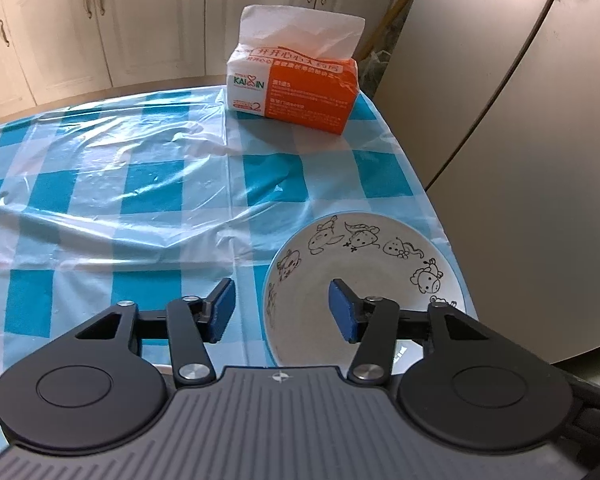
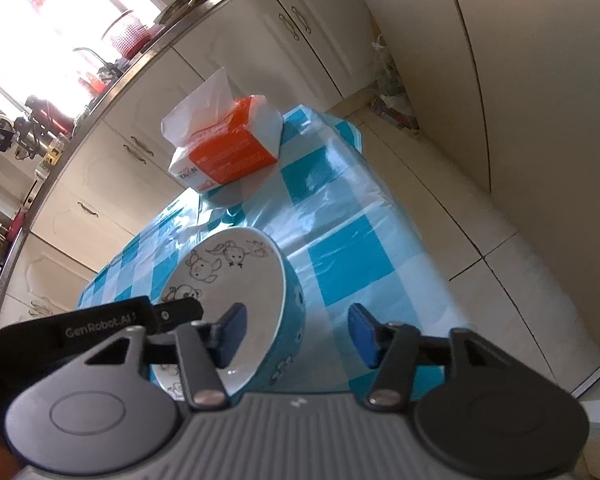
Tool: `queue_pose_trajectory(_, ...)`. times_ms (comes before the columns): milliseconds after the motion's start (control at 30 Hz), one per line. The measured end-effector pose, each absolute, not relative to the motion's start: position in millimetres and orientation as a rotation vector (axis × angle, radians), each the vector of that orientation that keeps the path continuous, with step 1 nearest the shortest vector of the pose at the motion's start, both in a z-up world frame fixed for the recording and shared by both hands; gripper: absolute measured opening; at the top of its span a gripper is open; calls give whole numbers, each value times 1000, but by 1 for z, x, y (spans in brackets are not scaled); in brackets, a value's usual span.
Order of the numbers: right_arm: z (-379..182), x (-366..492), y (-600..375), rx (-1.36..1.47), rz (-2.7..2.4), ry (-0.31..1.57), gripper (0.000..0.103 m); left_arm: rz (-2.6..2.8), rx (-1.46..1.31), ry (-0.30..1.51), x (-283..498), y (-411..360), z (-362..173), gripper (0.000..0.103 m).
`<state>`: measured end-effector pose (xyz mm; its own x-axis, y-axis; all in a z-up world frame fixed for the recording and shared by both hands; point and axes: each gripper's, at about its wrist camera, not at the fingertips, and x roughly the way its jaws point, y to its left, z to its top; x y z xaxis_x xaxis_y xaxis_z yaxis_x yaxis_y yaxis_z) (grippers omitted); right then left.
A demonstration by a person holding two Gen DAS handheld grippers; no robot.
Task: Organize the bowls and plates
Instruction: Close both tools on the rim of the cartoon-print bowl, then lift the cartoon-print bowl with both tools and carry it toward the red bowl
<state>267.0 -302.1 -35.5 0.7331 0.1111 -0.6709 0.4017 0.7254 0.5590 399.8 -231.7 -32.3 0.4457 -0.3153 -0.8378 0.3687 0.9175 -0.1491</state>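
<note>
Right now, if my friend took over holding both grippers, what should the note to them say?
Left gripper: open, straddling the bowl's left rim, one finger inside, one outside, not pinching.
Right gripper: open, straddling the right rim the same way, not pinching.
Bowl: white inside with cartoon animals, blue outside, sitting near the edge of the blue checked tablecloth. Tissue pack sits at the far end.
Done: both grippers are lined up on the bowl.
Left: close on the rim, lift, and put the bowl away. No plates are in view.

Left gripper (image 1: 282, 312) and right gripper (image 2: 296, 334) both tilt downward, jaws half spread, pads touching nothing.
</note>
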Motion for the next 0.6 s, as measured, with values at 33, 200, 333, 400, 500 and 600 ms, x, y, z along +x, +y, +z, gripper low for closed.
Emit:
queue_pose_trajectory(33, -37, 268, -303, 764, -177, 750, 51, -422, 59, 1029, 401, -232, -34, 53)
queue_pose_trajectory(200, -42, 274, -305, 791, -164, 764, 40, -425, 50, 1052, 406, -233, -41, 37)
queue_pose_trajectory(333, -44, 278, -304, 790, -164, 777, 38, -416, 45, 1070, 409, -234, -44, 20)
queue_pose_trajectory(400, -45, 279, -305, 793, -169, 782, 35, -410, 44, 1073, 410, -234, -45, 18)
queue_pose_trajectory(500, -48, 282, -307, 806, -171, 790, 27, -402, 45, 1073, 412, -234, -46, 14)
queue_pose_trajectory(600, -48, 282, -308, 815, -161, 791, 23, -402, 43, 1070, 411, -233, -46, 14)
